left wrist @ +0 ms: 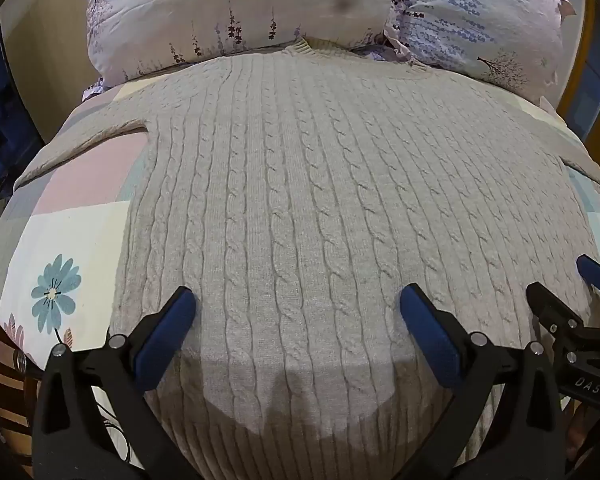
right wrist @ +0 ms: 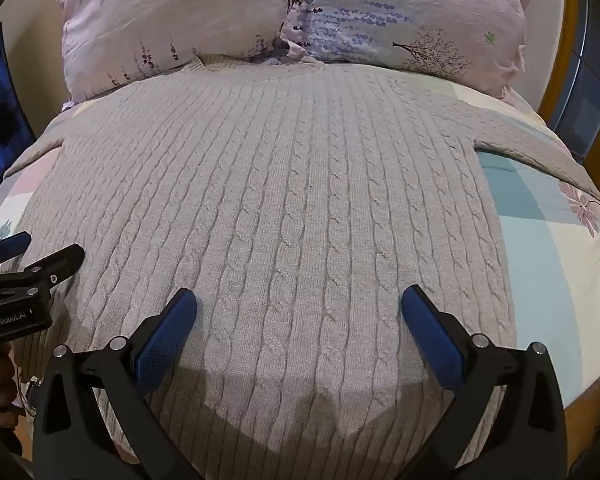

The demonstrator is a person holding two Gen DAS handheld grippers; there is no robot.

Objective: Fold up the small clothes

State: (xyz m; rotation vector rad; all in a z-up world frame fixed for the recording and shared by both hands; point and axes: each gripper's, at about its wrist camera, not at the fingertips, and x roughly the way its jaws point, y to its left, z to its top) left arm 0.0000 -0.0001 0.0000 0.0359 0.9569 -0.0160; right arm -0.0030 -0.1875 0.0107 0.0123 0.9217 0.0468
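A big gray sweater [left wrist: 300,200] lies flat on the bed [left wrist: 60,232], filling the middle of both pictures. Its neck is at the top, touching two pillows [right wrist: 172,20]. The left gripper [left wrist: 296,312] and the right gripper [right wrist: 298,308] sit low in the frame over the sweater's bottom part, jaws wide apart, holding nothing.

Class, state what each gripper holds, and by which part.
Nothing is held: left gripper and right gripper hover open-jawed over the flat grey cable-knit sweater.
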